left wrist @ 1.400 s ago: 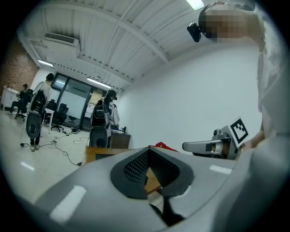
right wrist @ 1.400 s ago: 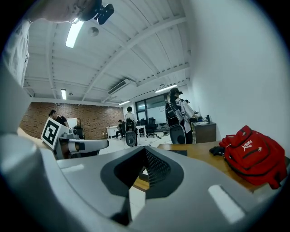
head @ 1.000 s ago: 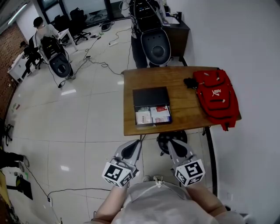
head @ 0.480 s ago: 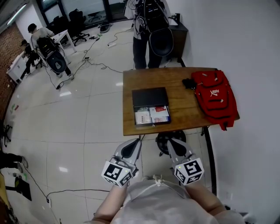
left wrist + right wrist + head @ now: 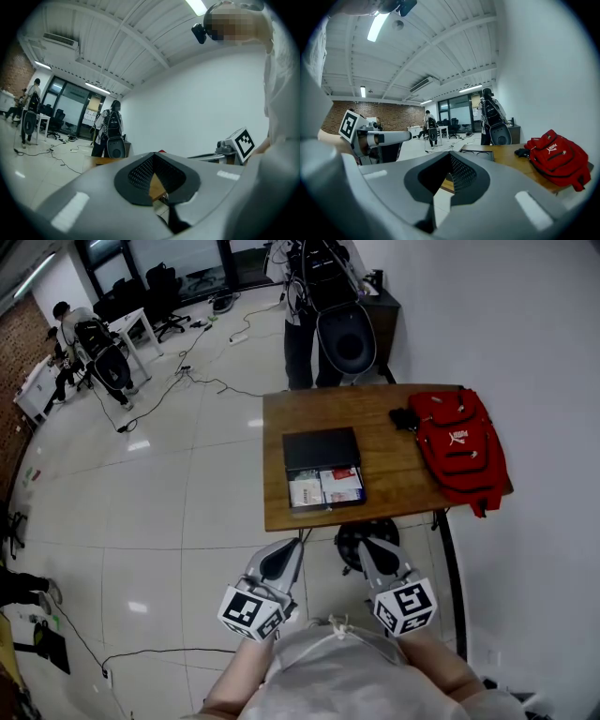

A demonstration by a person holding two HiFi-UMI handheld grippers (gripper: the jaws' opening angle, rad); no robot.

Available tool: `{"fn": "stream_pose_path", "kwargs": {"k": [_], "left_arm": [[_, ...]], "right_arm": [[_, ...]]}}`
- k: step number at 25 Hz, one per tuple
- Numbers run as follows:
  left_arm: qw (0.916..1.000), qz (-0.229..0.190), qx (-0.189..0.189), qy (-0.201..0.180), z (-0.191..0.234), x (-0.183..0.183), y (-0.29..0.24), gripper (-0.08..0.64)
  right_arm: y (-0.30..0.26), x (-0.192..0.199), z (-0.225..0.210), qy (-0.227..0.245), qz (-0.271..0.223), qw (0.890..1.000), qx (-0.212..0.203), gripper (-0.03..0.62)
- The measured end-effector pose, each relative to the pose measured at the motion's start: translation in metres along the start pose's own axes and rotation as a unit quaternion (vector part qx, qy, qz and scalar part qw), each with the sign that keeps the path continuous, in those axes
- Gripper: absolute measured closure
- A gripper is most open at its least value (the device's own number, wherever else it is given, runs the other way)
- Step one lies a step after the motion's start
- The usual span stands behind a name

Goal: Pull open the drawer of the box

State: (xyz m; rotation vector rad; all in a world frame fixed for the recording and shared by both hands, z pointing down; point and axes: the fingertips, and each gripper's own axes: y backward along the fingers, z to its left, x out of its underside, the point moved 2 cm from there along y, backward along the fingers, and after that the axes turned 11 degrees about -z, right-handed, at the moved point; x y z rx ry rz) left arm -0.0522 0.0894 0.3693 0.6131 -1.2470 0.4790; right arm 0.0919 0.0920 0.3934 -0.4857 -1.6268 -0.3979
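A flat black box (image 5: 322,448) lies on the wooden table (image 5: 394,474). Its drawer (image 5: 326,488) stands pulled out toward the near edge and shows papers and cards inside. Both grippers hang close to my body, well short of the table and touching nothing. The left gripper (image 5: 284,557) is shut and empty, and so is the right gripper (image 5: 375,554). The right gripper view shows the box (image 5: 477,153) from the side, far beyond the closed jaws.
A red backpack (image 5: 464,448) lies on the table's right end, with a small black item (image 5: 406,417) beside it. A person carrying equipment (image 5: 328,306) stands behind the table. A black stool (image 5: 356,542) sits under the near edge. A white wall runs along the right. Cables lie on the floor.
Both grippers and the drawer stay as they were. The person behind the table has shifted a little, and the people at the far left have moved further back.
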Motion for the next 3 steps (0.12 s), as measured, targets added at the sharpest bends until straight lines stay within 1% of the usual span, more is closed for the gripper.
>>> {"fn": "stream_pose_path", "kwargs": {"k": [3], "left_arm": [[1.0, -0.003, -0.004, 0.004, 0.0023, -0.0007, 0.0007, 0.554]], "right_arm": [[-0.0003, 0.0008, -0.0018, 0.0, 0.002, 1.0, 0.002, 0.586]]}}
